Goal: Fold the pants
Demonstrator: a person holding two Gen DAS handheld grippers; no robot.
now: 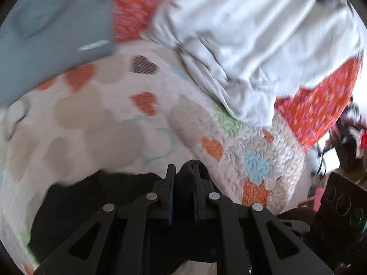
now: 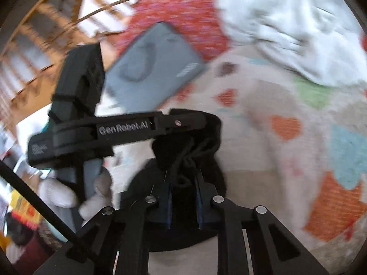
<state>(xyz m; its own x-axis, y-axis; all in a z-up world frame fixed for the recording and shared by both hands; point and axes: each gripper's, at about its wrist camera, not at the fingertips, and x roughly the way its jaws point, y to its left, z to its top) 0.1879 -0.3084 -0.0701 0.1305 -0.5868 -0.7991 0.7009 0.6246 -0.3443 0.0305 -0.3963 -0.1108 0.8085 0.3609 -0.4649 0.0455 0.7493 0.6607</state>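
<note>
A heart-patterned quilt [image 1: 128, 114] covers the bed. Both claws clench the black pants [image 2: 183, 160]: left gripper [image 1: 183, 171] and right gripper [image 2: 183, 178] side by side.

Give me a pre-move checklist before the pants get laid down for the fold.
1. Left hand-held gripper clamped on the black pants: ok.
2. Right hand-held gripper clamped on the pants: ok.
3. Heart-print quilt ahead bare for laying: ok.
4. Grey box and white garment away from that patch: ok.
5. Pants hanging flat, untwisted: cannot tell.
</note>
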